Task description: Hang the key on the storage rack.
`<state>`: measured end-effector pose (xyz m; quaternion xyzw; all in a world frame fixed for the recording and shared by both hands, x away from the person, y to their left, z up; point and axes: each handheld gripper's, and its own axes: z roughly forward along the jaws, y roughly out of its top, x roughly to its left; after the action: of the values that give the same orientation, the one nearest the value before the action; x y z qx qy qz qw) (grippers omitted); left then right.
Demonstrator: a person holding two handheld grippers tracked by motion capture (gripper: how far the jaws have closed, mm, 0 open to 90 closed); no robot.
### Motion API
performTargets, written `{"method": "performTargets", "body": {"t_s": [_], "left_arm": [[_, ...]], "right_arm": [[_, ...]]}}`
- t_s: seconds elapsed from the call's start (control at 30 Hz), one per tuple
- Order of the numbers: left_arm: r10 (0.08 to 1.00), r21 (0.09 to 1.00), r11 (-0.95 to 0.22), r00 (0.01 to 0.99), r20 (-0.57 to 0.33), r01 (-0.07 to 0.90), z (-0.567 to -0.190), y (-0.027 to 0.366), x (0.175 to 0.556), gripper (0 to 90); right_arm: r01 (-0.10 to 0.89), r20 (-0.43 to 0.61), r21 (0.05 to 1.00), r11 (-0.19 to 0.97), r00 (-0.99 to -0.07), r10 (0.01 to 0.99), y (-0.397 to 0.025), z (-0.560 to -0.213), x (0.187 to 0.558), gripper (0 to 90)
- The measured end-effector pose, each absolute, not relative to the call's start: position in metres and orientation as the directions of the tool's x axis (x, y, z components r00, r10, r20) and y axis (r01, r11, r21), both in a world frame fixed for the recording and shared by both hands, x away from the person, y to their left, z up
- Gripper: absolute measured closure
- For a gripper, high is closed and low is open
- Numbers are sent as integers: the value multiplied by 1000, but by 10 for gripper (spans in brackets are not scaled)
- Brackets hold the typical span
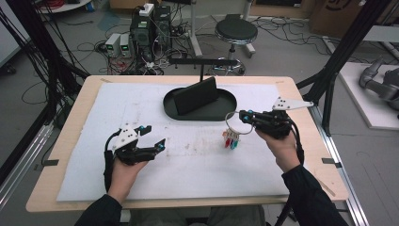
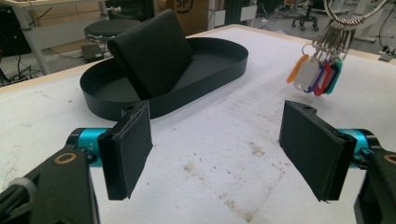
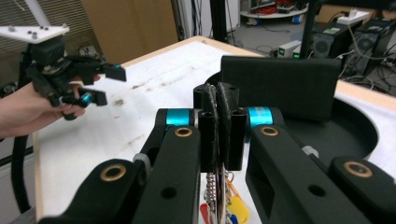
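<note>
Right tongs [image 1: 244,116] pinch key ring [image 1: 234,123]; tags [image 3: 232,210] half hidden.

Key ring [image 2: 348,11] cut off by top edge in the left gripper view; only the lower arc and tags [image 2: 317,74] are visible. In the right gripper view, the right gripper [image 3: 218,100] jaws hide most of the ring, and the tags run off the bottom edge. Tag labels too small to read. Black tray [image 3: 355,126] partly blocked by the upright black wallet [image 3: 280,86].
</note>
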<state>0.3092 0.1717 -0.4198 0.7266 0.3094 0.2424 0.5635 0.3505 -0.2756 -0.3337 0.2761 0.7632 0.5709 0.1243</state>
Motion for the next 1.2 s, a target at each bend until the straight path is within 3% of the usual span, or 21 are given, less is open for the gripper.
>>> {"method": "performTargets", "body": {"t_s": [0.63,1.2], "left_arm": [[715,972,-168,699,4,166,-420,172,308,255],[715,971,-168,699,4,167,-422,175,307,255]], "right_arm": [[226,82,960,163,-788,610,-271,-298,393,878],[216,80,968,130,-753,653,-257,-289,435,878]]}}
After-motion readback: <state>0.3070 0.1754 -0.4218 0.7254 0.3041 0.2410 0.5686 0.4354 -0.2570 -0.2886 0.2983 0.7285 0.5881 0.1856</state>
